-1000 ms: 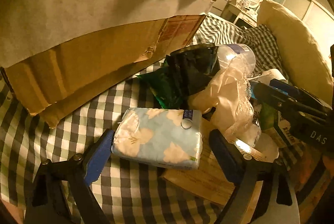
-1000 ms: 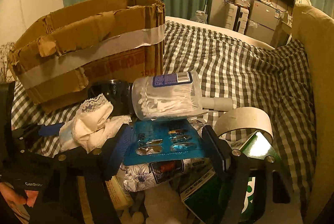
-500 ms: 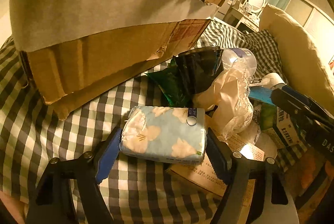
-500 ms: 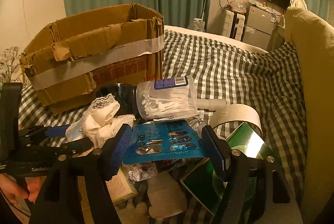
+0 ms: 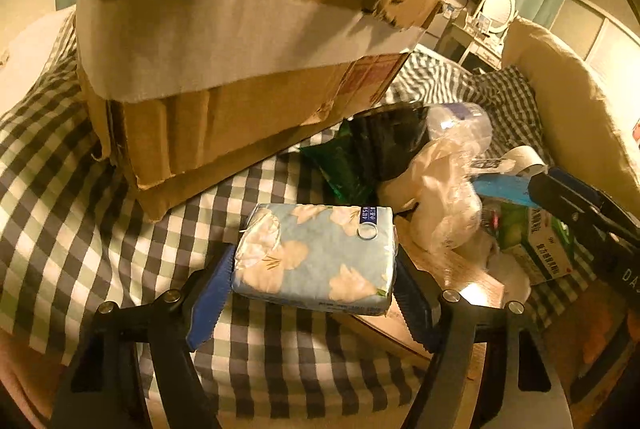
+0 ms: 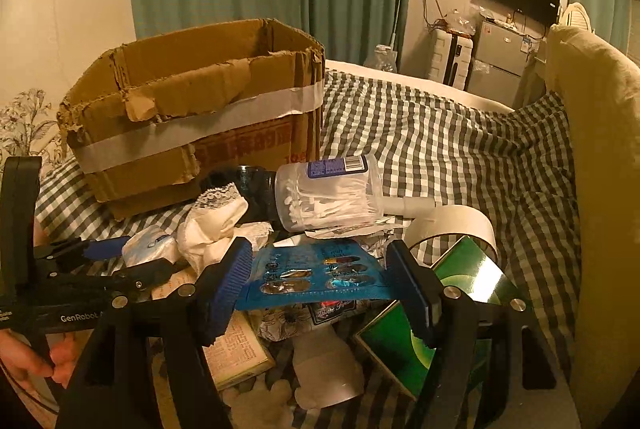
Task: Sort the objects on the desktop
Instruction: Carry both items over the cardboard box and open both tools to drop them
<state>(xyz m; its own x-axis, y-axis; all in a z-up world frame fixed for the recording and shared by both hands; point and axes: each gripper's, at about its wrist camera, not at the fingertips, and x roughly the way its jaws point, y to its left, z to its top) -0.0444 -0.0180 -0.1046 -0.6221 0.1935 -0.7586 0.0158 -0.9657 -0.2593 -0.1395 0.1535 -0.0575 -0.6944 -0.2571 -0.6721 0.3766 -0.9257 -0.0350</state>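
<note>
Left wrist: left claw (image 5: 313, 271) closing on soft, floral-printed tissue pack (image 5: 316, 254); taped corrugated box (image 5: 224, 69) behind.

The left gripper (image 5: 314, 281) is closing its jaws on the floral tissue pack (image 5: 316, 253), and both blue pads are now touching the pack's ends where a gap was showing a second ago. The right gripper (image 6: 320, 279) is lifting the blue blister pack (image 6: 316, 277) off the pile, so the cotton swab jar (image 6: 332, 193) is dropping lower behind it.
</note>
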